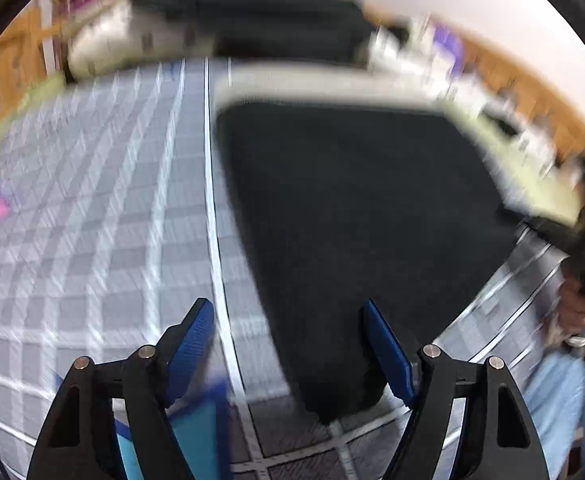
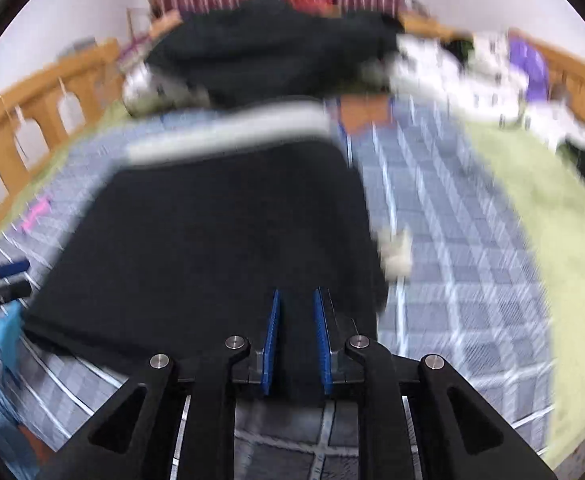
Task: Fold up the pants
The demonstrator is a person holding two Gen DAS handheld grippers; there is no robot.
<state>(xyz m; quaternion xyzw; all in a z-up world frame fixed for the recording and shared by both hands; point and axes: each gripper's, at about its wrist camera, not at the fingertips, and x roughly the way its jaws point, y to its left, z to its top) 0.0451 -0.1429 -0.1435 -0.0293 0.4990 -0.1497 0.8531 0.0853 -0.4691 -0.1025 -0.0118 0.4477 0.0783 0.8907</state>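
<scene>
Black pants (image 1: 352, 220) lie flat and folded on a grey checked sheet, with a pale band (image 1: 332, 84) along their far edge. My left gripper (image 1: 286, 308) hangs open over their near left corner, one finger above the sheet, the other above the cloth, nothing between them. In the right wrist view the pants (image 2: 212, 232) fill the middle. My right gripper (image 2: 296, 292) stands over their near right edge, pads a narrow gap apart and not pressing the cloth. A hand (image 1: 580, 308) holds the right gripper at the left wrist view's right edge. Both views are blurred.
The checked sheet (image 1: 92, 200) covers a bed with a wooden rail (image 2: 32, 120). A green blanket (image 2: 532, 208) lies to the right. Dark clothes (image 2: 272, 52) and white items (image 2: 452, 72) are piled at the far end. A small pale scrap (image 2: 396, 252) sits beside the pants.
</scene>
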